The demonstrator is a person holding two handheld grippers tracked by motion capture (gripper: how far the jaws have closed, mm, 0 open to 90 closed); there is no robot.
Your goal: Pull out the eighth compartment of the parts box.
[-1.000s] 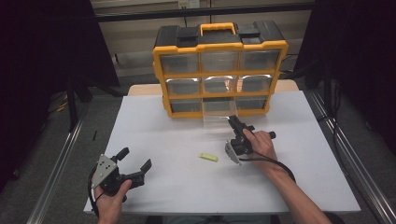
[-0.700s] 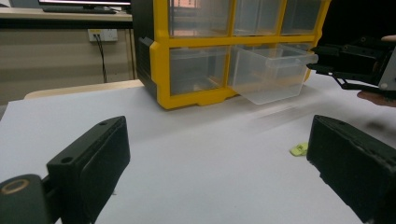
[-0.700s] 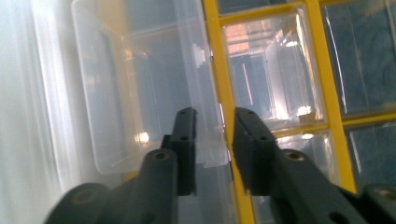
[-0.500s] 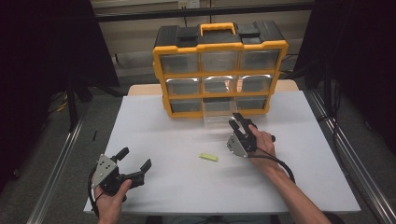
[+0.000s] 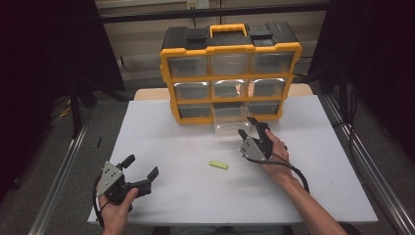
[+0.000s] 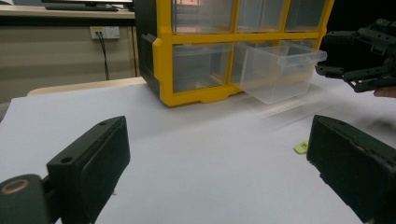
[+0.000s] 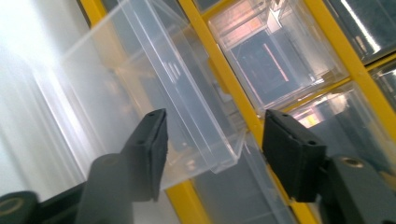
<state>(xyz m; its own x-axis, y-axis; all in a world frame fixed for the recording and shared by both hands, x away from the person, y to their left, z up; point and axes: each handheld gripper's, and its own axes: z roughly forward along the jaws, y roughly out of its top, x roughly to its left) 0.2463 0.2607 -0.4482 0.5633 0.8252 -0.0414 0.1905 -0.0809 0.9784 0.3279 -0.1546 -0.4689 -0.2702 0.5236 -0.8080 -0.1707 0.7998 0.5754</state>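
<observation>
Clear drawer [image 5: 231,123] seen pulled out of bottom middle slot of yellow organizer [image 5: 230,73], resting on worktop [image 5: 186,161]. Right gripper [image 5: 253,131] just beside drawer front, nearer hand; jaws just been opening, nothing gripped, drawer corner between them. Left gripper [image 5: 142,171] well apart, jaws wide, empty.

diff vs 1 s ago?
The right tongs have just been opening at the front lip of the pulled-out clear drawer; their jaws now stand apart around it, no longer pinching. The right hand barely shifted. Left tongs, yellow scrap and organizer stayed put.
</observation>
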